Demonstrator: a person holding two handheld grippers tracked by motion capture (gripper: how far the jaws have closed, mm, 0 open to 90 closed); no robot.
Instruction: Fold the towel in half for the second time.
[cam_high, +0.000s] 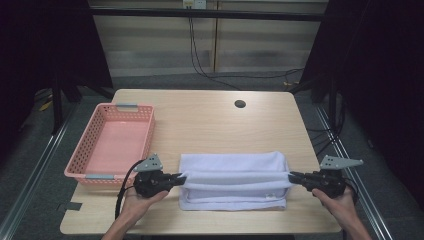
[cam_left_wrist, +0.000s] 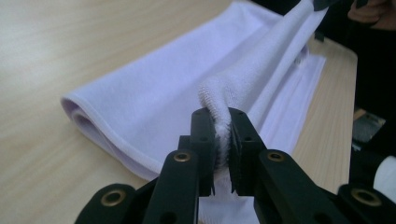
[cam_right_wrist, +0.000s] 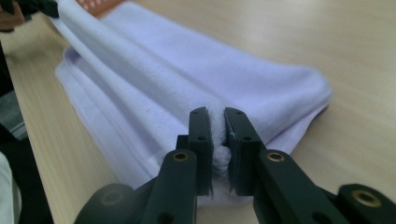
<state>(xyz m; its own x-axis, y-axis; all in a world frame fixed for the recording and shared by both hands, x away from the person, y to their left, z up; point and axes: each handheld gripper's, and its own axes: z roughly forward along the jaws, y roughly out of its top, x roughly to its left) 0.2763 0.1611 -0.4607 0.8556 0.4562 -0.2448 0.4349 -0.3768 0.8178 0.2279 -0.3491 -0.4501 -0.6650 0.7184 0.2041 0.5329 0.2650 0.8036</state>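
The towel (cam_high: 234, 181) lies lengthwise along the surface's (cam_high: 210, 120) near edge. The left gripper (cam_high: 181, 177) and right gripper (cam_high: 293, 176) each have fingers clamped on one end of its raised fold.

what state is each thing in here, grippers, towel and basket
left gripper: shut on the towel's left end
right gripper: shut on the towel's right end
towel: folded, a fold stretched between the grippers, the rest on the table
basket: upright, empty
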